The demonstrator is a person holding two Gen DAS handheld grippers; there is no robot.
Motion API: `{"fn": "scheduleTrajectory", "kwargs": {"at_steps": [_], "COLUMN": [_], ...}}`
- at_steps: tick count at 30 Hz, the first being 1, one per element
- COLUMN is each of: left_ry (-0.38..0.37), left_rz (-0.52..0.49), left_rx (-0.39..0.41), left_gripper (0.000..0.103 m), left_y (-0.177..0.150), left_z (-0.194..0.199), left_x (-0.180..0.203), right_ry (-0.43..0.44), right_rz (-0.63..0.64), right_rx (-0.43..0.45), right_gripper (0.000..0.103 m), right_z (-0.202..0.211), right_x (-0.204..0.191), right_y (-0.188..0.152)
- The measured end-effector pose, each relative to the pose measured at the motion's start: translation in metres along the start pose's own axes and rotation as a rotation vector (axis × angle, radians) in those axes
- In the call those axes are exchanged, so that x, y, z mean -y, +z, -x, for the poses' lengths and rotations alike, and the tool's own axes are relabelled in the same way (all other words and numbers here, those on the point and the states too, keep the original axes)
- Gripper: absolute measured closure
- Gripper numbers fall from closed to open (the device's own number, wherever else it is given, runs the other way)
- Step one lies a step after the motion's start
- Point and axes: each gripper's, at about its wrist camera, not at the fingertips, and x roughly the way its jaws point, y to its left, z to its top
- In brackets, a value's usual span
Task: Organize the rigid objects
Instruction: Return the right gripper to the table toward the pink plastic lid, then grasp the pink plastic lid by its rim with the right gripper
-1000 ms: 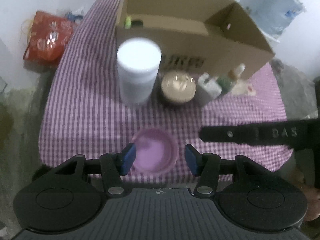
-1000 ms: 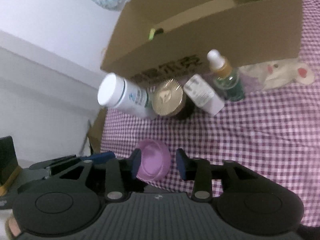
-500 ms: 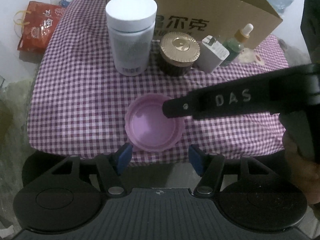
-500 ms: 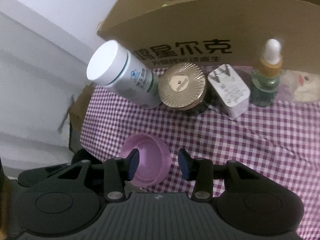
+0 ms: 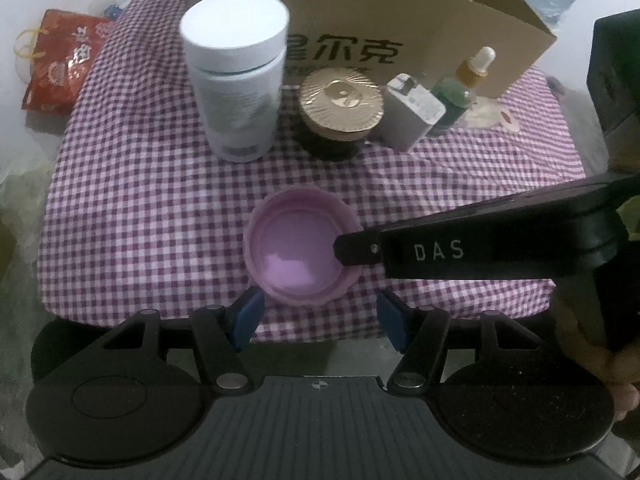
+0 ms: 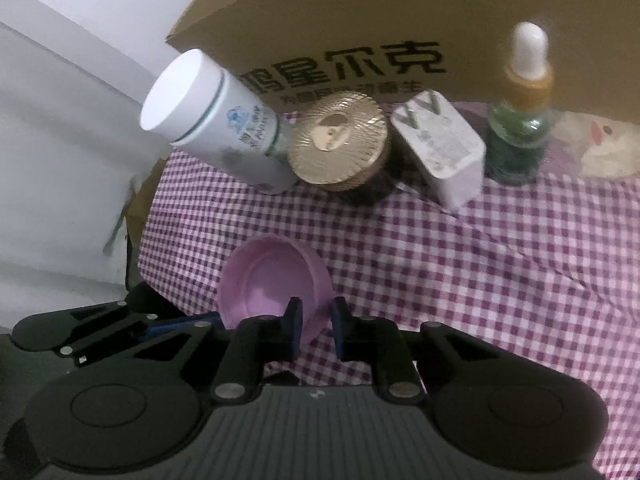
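A pink lid [image 5: 300,248] lies open side up near the front edge of the purple checked tablecloth [image 5: 140,200]. My right gripper [image 6: 314,326] is shut on the lid's [image 6: 276,276] near rim, one finger inside and one outside; it enters the left wrist view from the right [image 5: 352,250]. My left gripper [image 5: 318,318] is open and empty just in front of the lid. Behind stand a white bottle [image 5: 236,76], a gold-lidded jar [image 5: 340,112], a white charger [image 5: 412,114] and a green dropper bottle [image 5: 460,88].
A cardboard box [image 5: 400,24] stands open at the back of the table, right behind the row of objects. A small white packet [image 6: 604,144] lies at the right by the box. A red bag [image 5: 60,64] lies off the table to the left.
My right gripper has moved in over the pink lid and closed on its rim. My left gripper has drawn nearer the table and stays open.
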Motion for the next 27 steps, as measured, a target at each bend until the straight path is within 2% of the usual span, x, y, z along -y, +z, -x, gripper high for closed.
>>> {"fn": "scheduleTrajectory", "kwargs": {"at_steps": [16, 20, 27], "left_ry": [-0.050, -0.082, -0.071], "left_rz": [-0.145, -0.176, -0.222], "left_rx": [0.025, 0.026, 0.028], "left_gripper": [0.042, 0.041, 0.038], "left_y": [0.000, -0.002, -0.002], "left_z": [-0.010, -0.012, -0.018], "left_x": [0.046, 0.056, 0.068], "right_ry": [-0.012, -0.027, -0.026], "right_rz": [-0.127, -0.155, -0.187], "right_rx": [0.050, 0.068, 0.092], "right_gripper": [0.086, 0.086, 0.084], "right_z": [0.035, 0.049, 0.064], "right_x": [0.052, 0.067, 0.081], "right_y": [-0.024, -0.032, -0.041]}}
